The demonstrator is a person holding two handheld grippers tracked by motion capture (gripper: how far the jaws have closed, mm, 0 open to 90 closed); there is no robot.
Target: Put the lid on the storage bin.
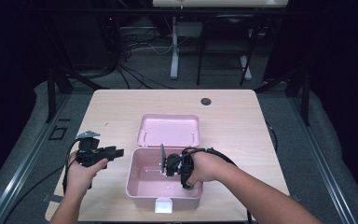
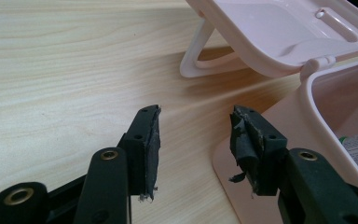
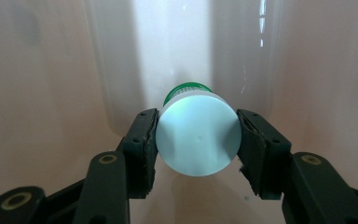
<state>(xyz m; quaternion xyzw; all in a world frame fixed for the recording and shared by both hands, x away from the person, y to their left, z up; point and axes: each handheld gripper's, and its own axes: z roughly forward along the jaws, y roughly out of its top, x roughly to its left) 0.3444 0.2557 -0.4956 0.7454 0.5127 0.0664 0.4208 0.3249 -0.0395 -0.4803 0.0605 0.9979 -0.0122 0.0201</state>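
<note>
- The right gripper is down inside the pink box, its jaws closed onto a small bottle with a white cap; the pads press the cap's two opposite sides.
- The bottle lies lengthwise along the jaws, a green band behind the cap, its far end pointing at the box's inner wall. Whether it rests on the box floor or hangs just above it is hard to say from this angle.
- It looks light and rigid, probably plastic. The cap is smooth and round, so it could roll or slip between flat pads; a grip across the cap's widest part, as here, seems the safest hold.
- The left gripper hovers just beside the box's left outer wall, jaws well apart and holding nothing.
- The box's lid lies open behind the box, flat on the wooden table.
- Count: one box, one lid, one bottle, two grippers. A white latch sits at the box's near edge.
</note>
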